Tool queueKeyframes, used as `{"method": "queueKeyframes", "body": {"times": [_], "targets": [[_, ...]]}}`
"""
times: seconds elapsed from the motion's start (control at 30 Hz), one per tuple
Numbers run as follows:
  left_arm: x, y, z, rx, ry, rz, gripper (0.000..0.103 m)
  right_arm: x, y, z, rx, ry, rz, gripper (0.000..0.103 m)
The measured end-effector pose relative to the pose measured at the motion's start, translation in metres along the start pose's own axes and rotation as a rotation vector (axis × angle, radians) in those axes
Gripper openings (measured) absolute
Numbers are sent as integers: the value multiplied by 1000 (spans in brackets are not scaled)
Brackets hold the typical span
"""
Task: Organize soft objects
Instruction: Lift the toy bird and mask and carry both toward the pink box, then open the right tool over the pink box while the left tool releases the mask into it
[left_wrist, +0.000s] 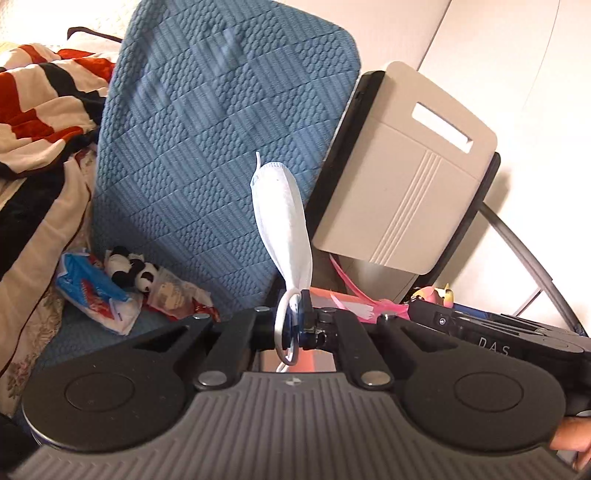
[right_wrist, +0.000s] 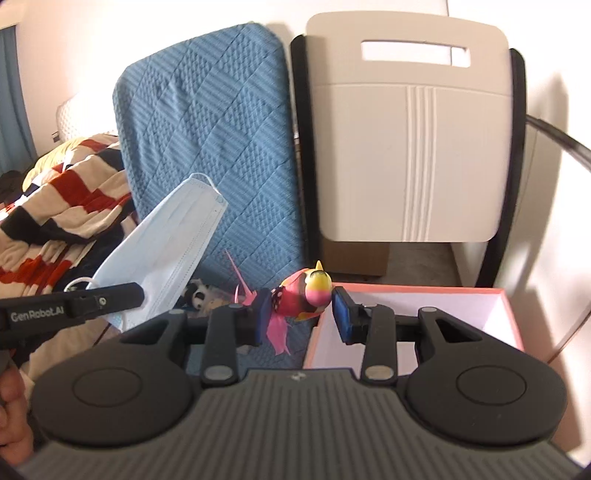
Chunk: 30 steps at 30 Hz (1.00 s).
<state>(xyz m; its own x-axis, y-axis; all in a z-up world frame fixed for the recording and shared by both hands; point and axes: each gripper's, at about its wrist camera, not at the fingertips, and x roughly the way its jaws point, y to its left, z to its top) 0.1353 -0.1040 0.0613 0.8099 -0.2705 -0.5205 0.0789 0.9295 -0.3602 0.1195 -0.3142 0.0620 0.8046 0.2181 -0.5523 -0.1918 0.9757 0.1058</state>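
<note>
Left gripper (left_wrist: 301, 325), jaws clamped, holds white face mask (left_wrist: 282, 218) before blue cushion (left_wrist: 221, 129).

We hold the left gripper (left_wrist: 301, 325) with its jaws pinched fully together, angled downward. Our right gripper (right_wrist: 301, 314) sits at its three o'clock, jaws partly apart, also tilted downward. Our fingers (right_wrist: 11, 410) wrap the left handle.
</note>
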Motion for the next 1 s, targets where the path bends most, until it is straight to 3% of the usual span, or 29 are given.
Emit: {"method": "queueKeyframes", "body": {"times": [0.2,0.43,1.0], "targets": [[12,-27,3,7,-5,-39,4,-8,-29,1,12,-11,-41,39],[44,-61,-17,41,39,-69,4,-2,-65,-11,16,12,-92,39],[131,-96,-110,93,237,-63,5,42,-140,-99,122,230,-173,39]]}}
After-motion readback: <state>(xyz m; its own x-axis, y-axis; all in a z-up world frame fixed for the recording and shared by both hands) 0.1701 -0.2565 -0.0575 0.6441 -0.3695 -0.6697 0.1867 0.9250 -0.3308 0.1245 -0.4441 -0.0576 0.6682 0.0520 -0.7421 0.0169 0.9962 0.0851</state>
